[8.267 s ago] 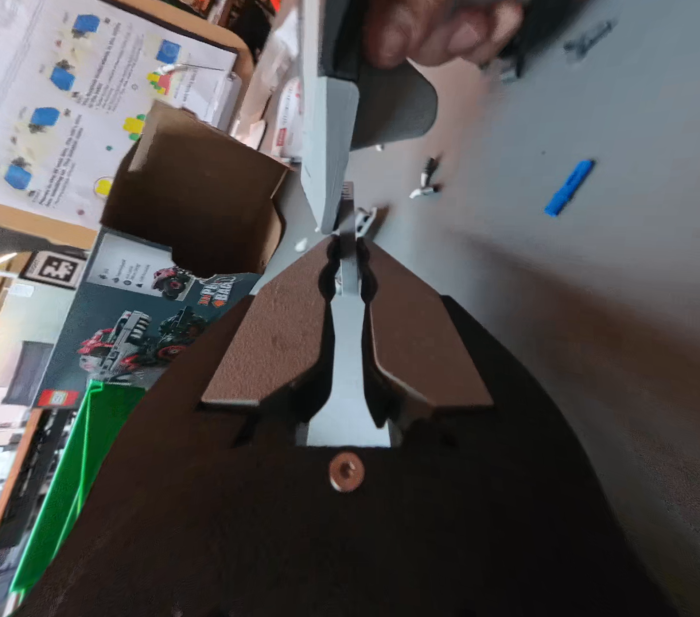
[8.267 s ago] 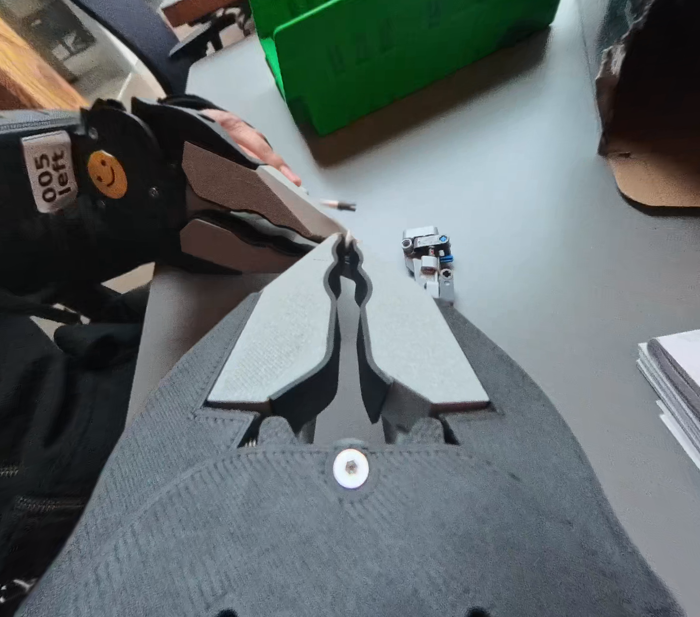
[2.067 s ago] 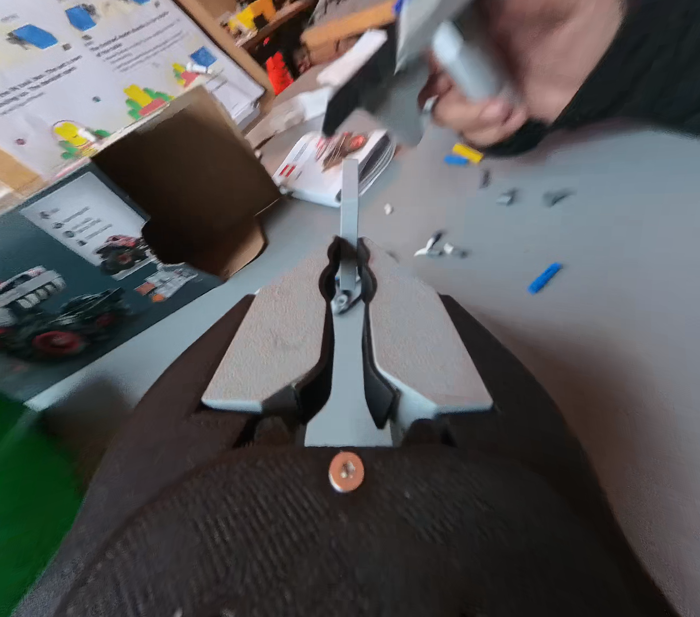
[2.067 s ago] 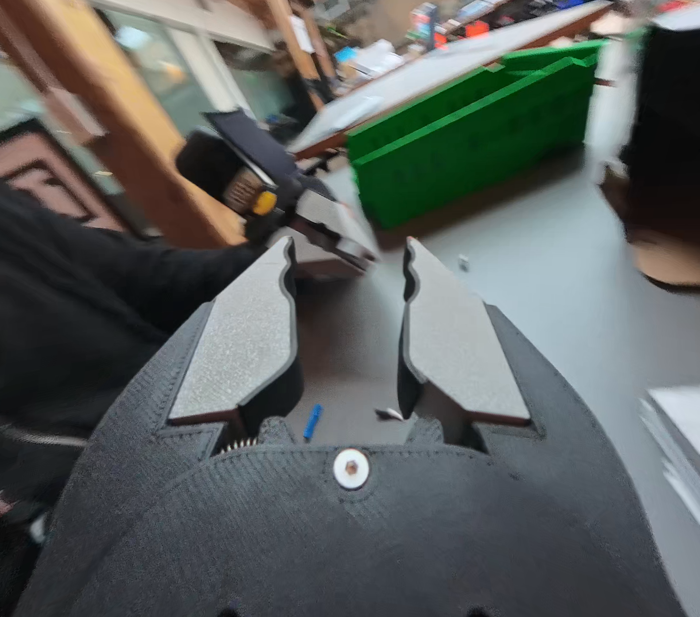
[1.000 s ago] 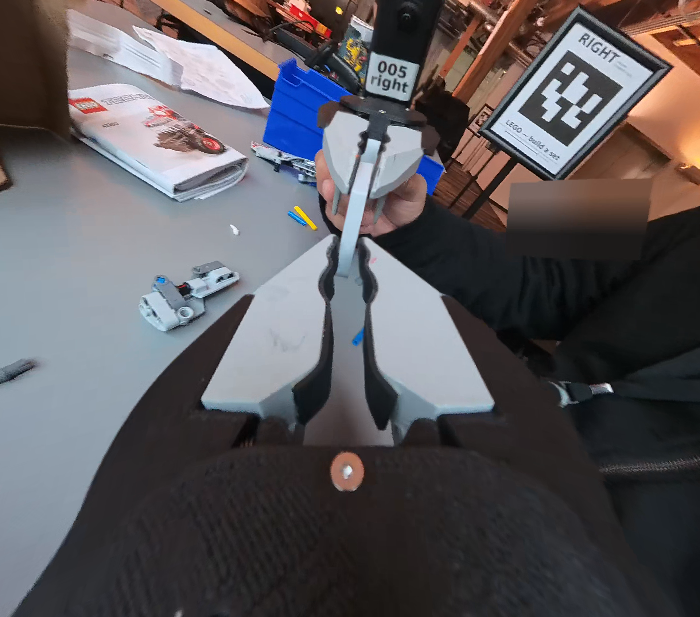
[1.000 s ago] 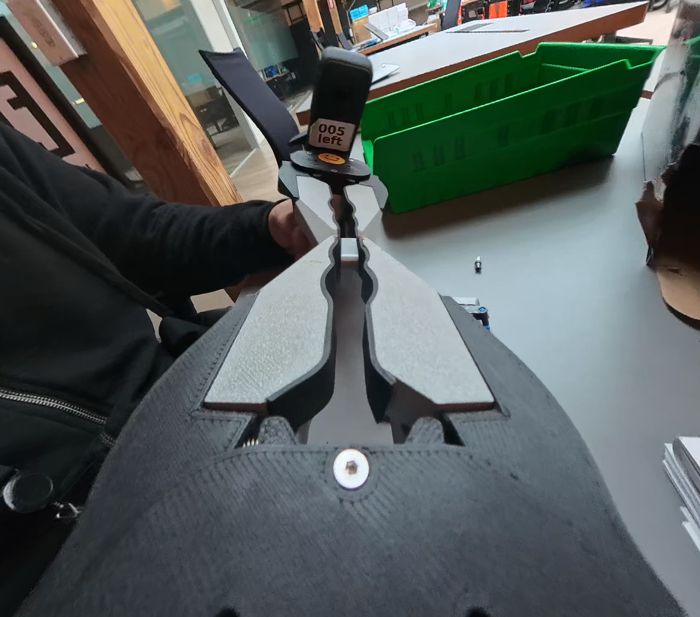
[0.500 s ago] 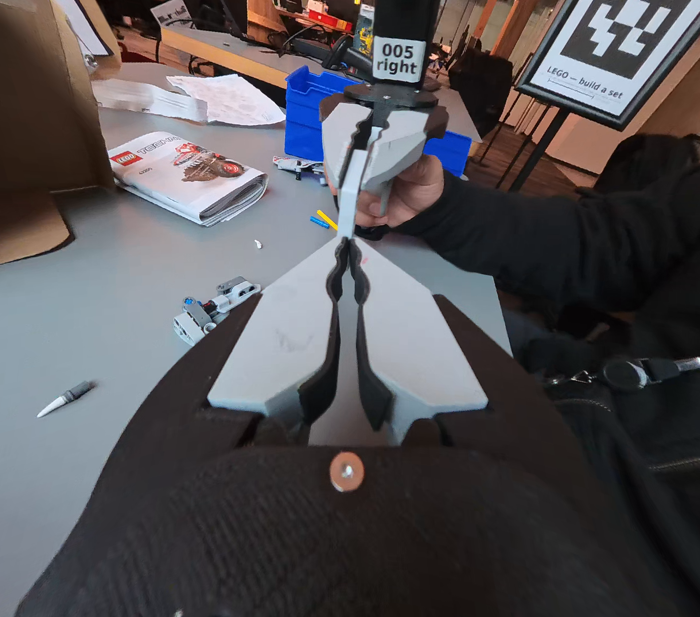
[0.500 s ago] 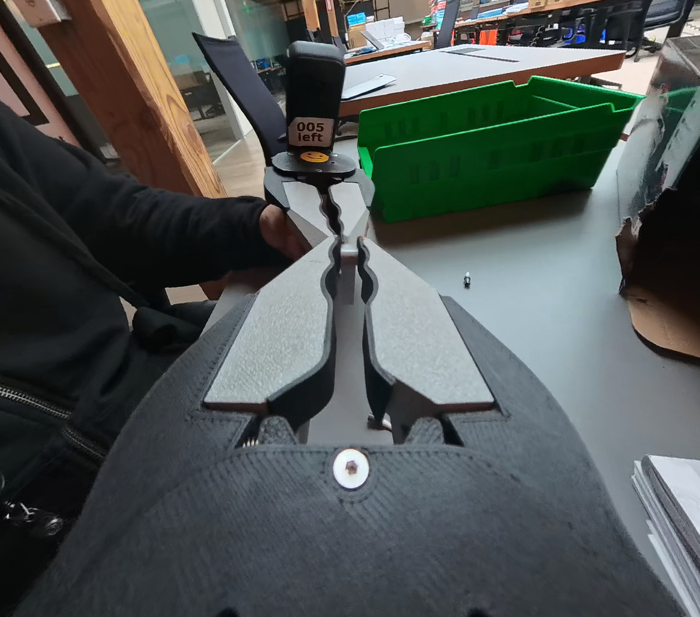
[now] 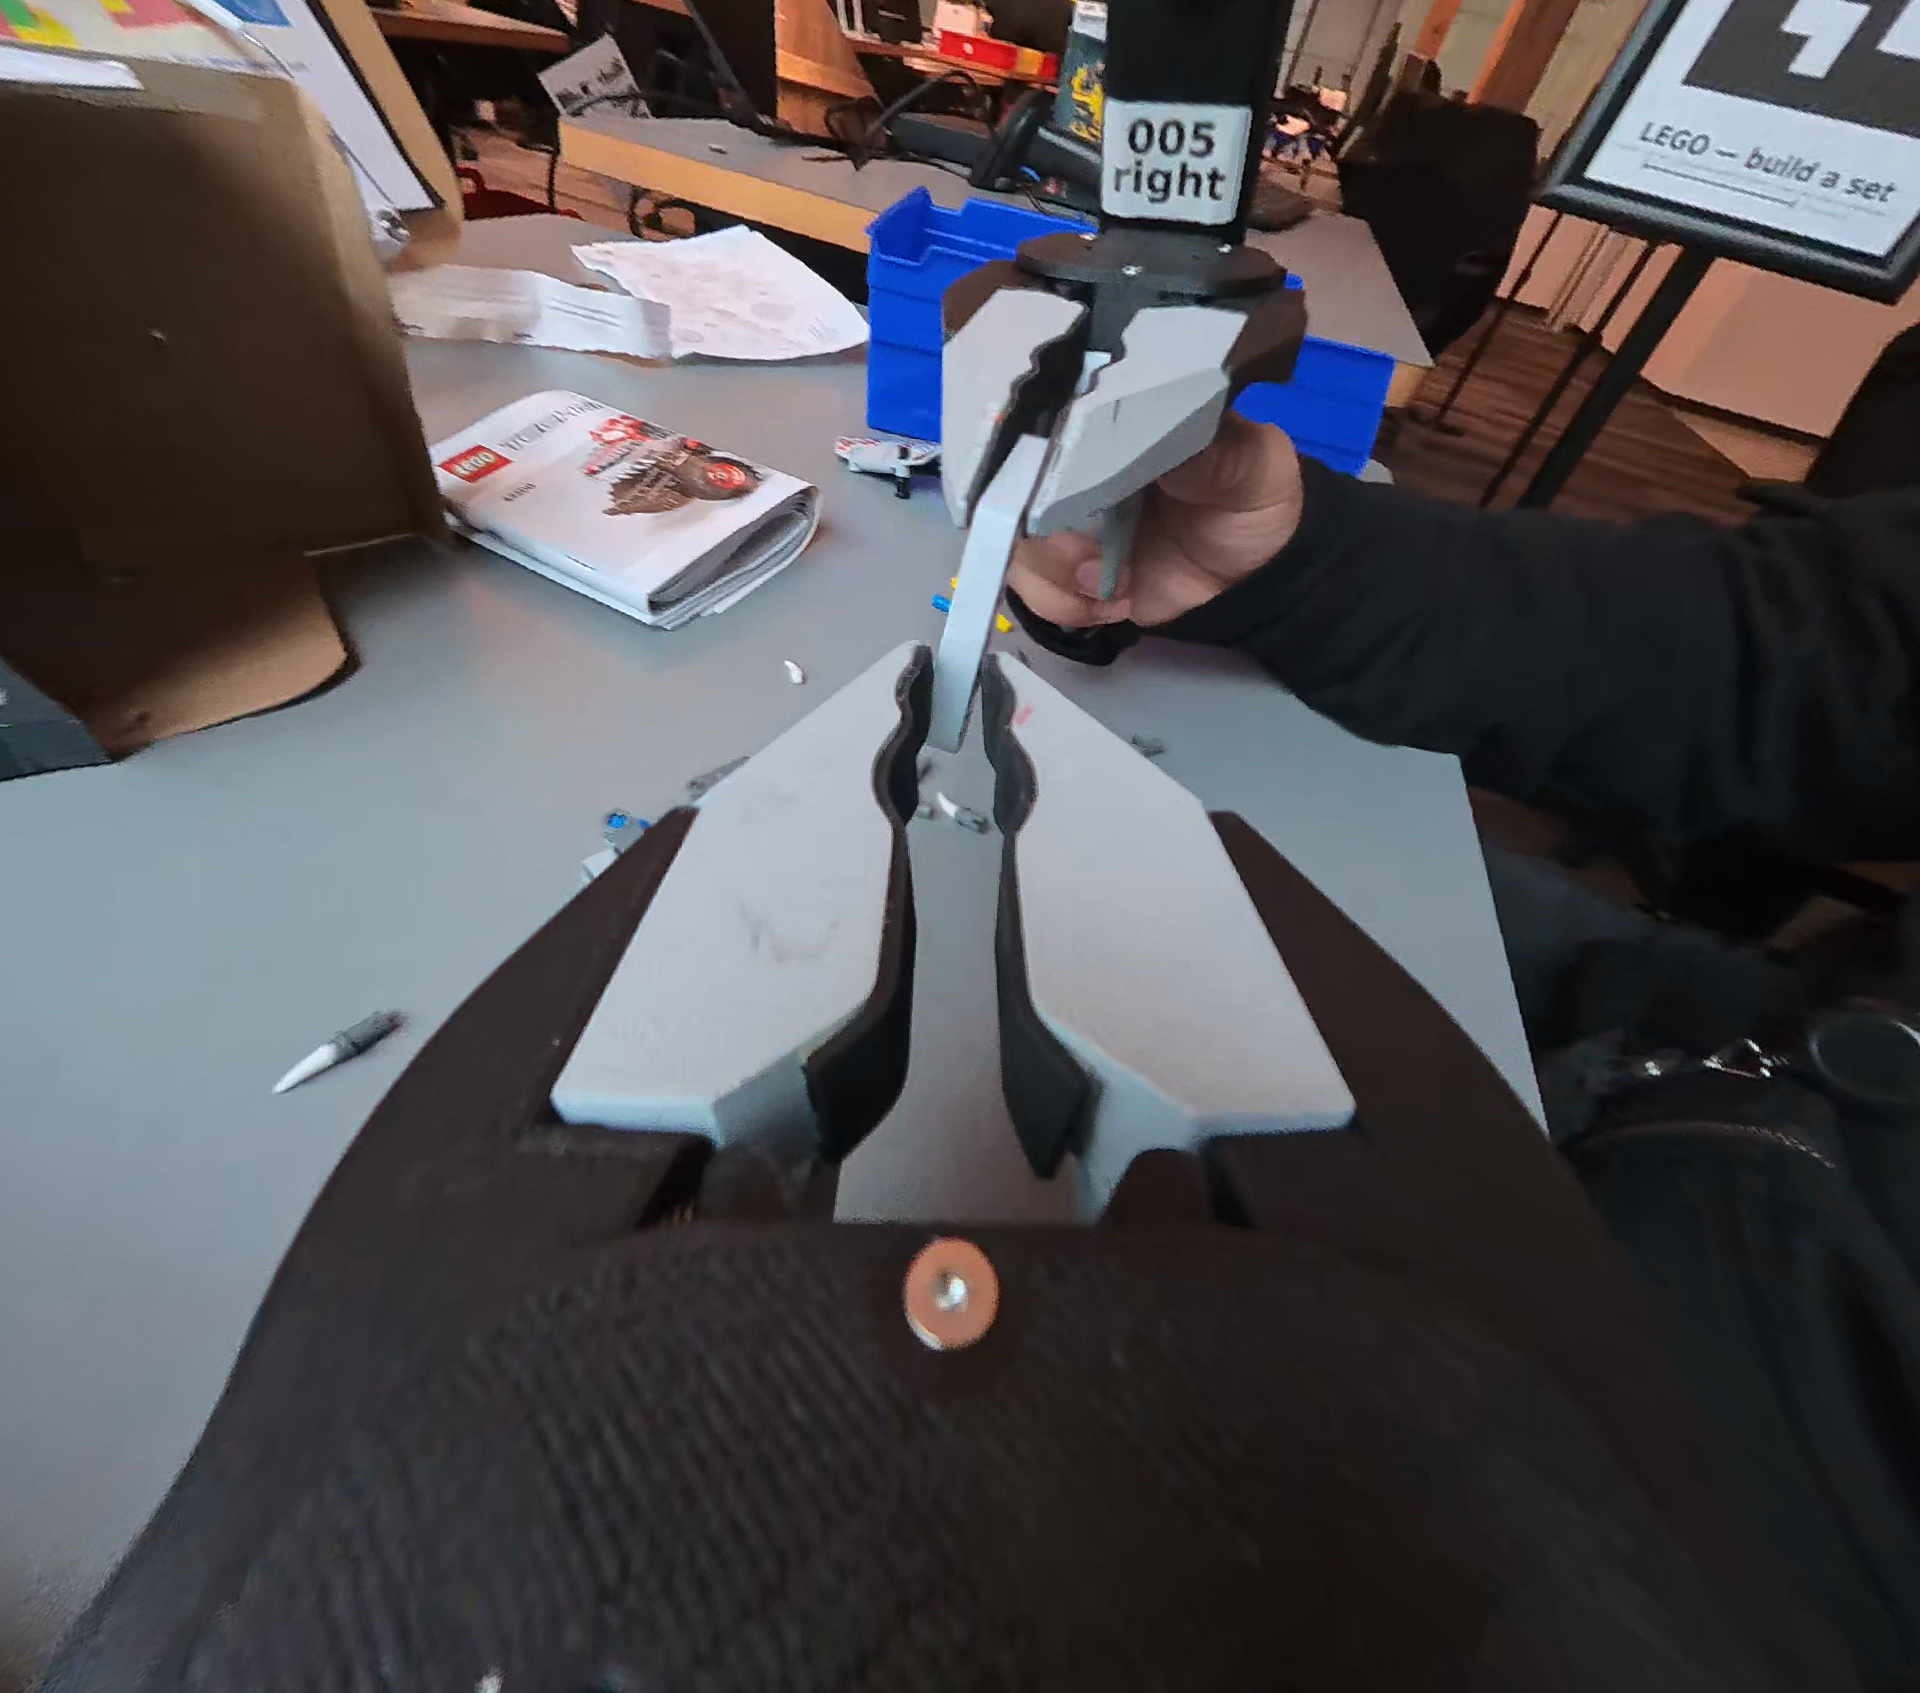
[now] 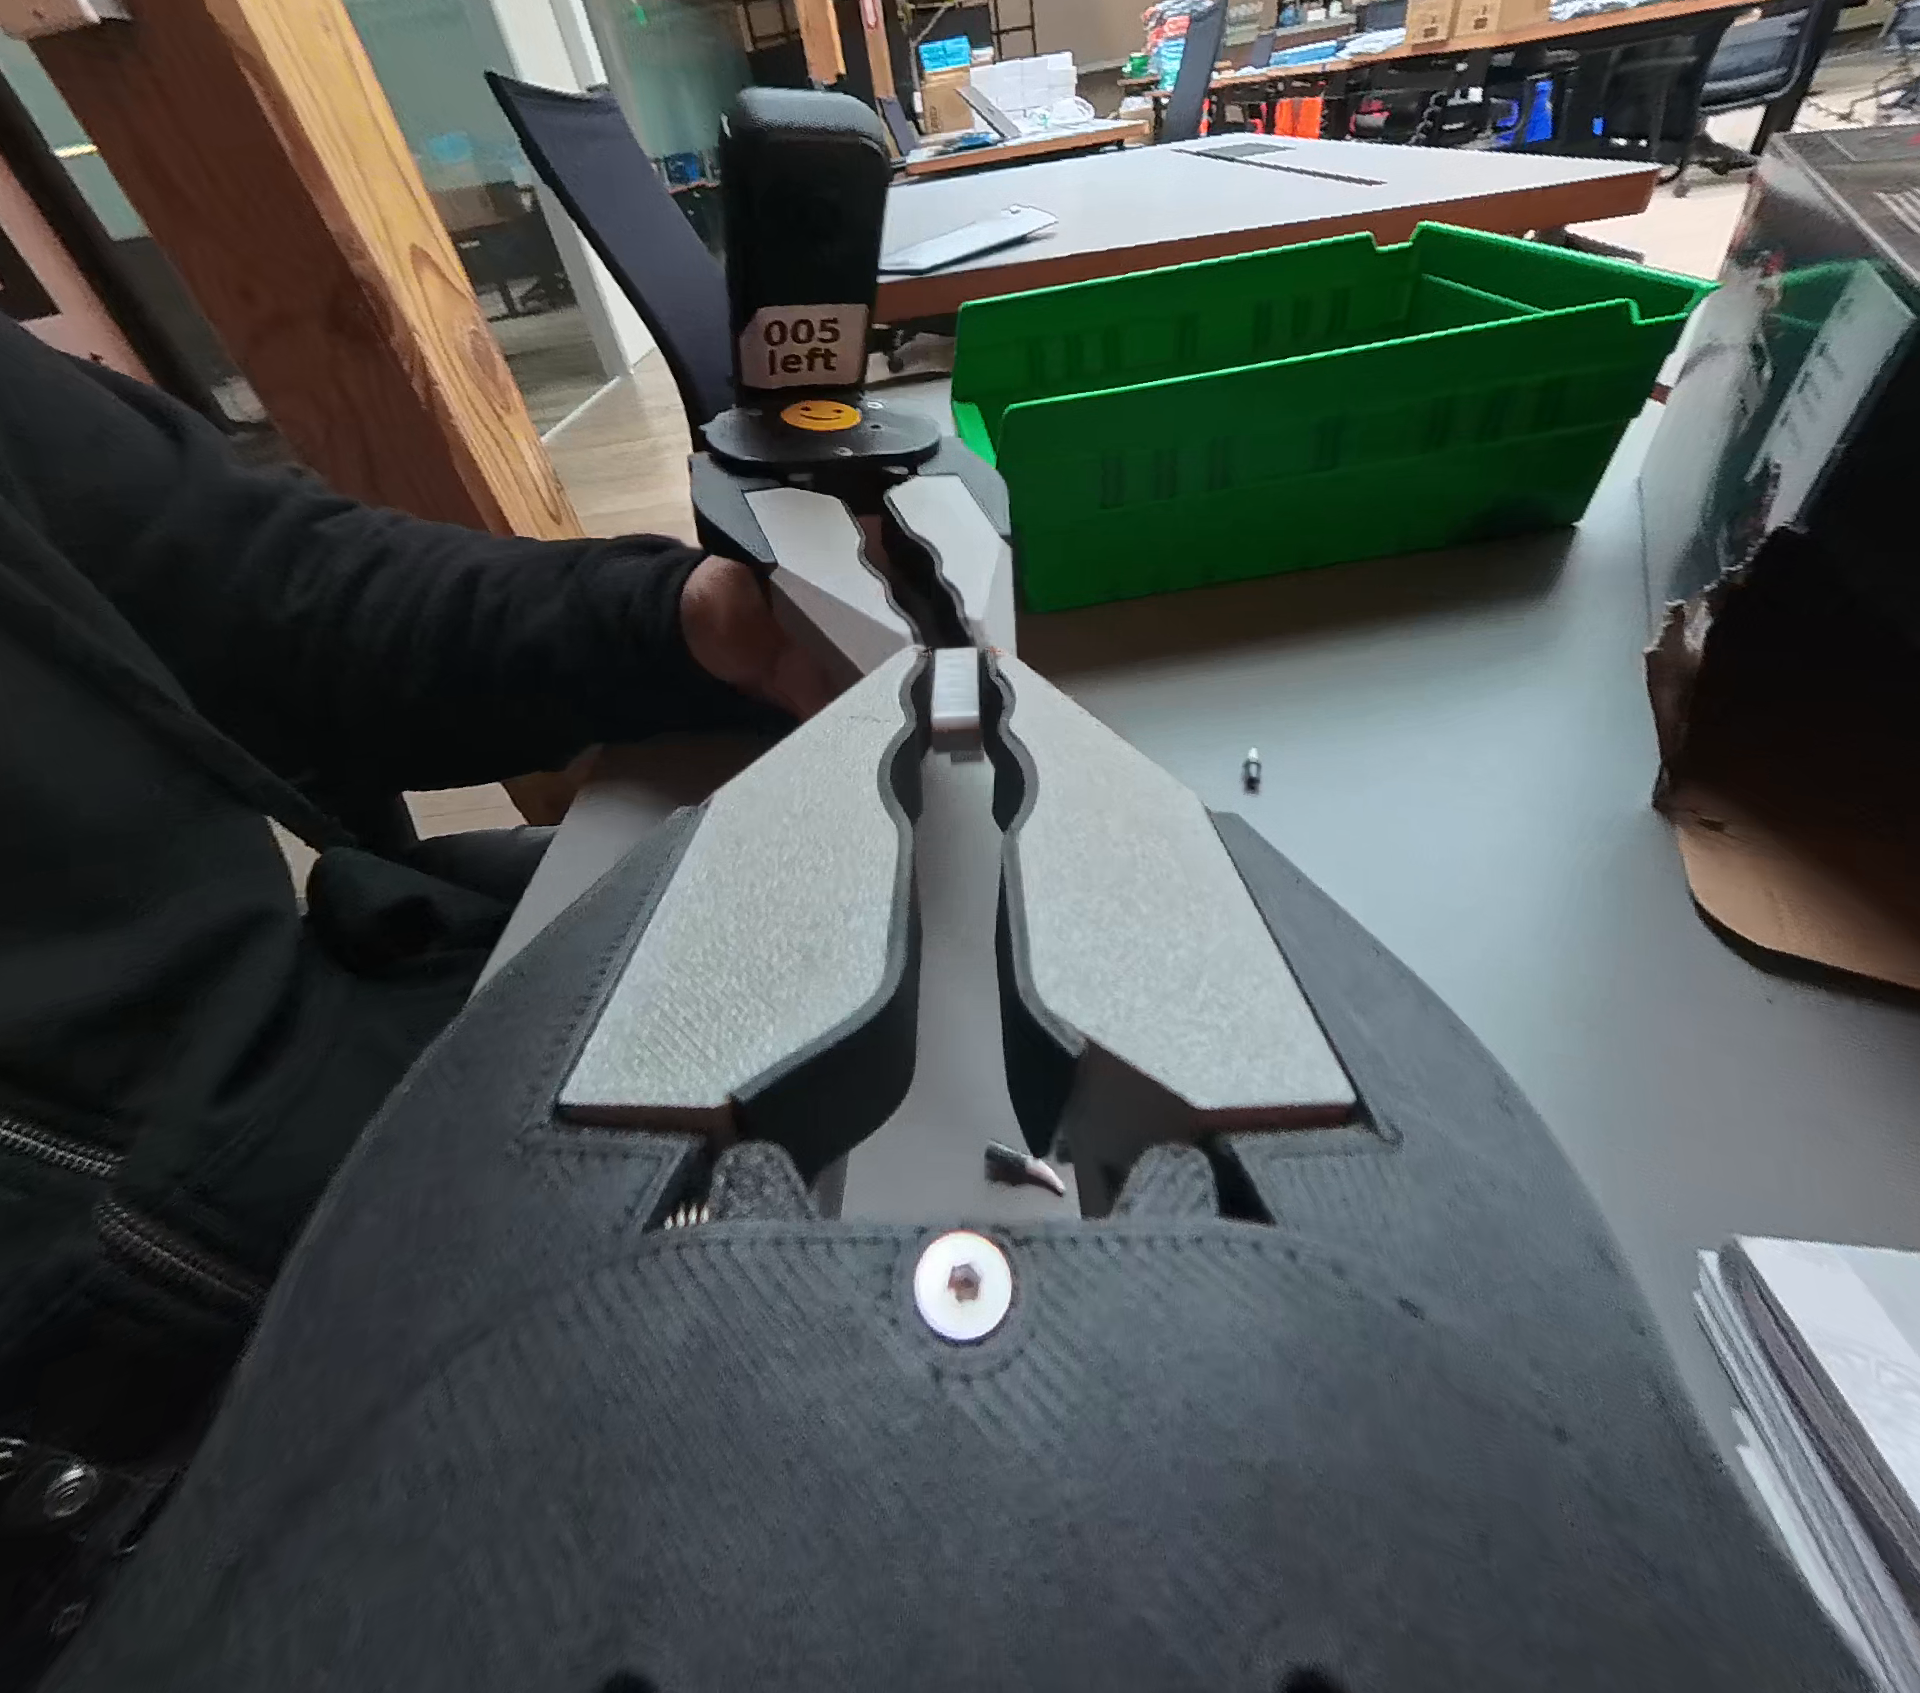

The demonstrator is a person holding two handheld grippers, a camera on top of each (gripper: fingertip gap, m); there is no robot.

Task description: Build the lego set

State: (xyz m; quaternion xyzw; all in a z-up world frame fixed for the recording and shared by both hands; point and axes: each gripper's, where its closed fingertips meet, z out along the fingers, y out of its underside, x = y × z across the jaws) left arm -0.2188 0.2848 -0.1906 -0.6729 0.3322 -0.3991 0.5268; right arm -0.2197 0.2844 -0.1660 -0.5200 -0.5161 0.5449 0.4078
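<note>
A long flat grey Lego beam (image 9: 977,563) hangs in the air between my two grippers, above the grey table (image 9: 468,812). My right gripper (image 10: 956,687) is shut on one end of the beam (image 10: 956,698); it also shows in the left wrist view (image 9: 1013,500), facing me. My left gripper (image 9: 951,693) is closed narrowly around the beam's lower end; it also shows in the right wrist view (image 10: 940,641). A small grey Lego assembly (image 9: 623,828) lies on the table, mostly hidden behind my left finger.
An instruction booklet (image 9: 644,500), a blue bin (image 9: 914,313) and a cardboard box (image 9: 187,396) stand beyond. A white-tipped spike piece (image 9: 332,1046) and small loose pieces (image 9: 961,812) lie on the table. A green bin (image 10: 1299,417), a black pin (image 10: 1252,765) and a torn box (image 10: 1818,604) are in the right wrist view. The grippers are tip to tip, or close to it.
Half a second ago my left gripper was fully shut just below the beam. Its jaws have now parted and the beam's end sits between them. The right gripper still holds the beam.
</note>
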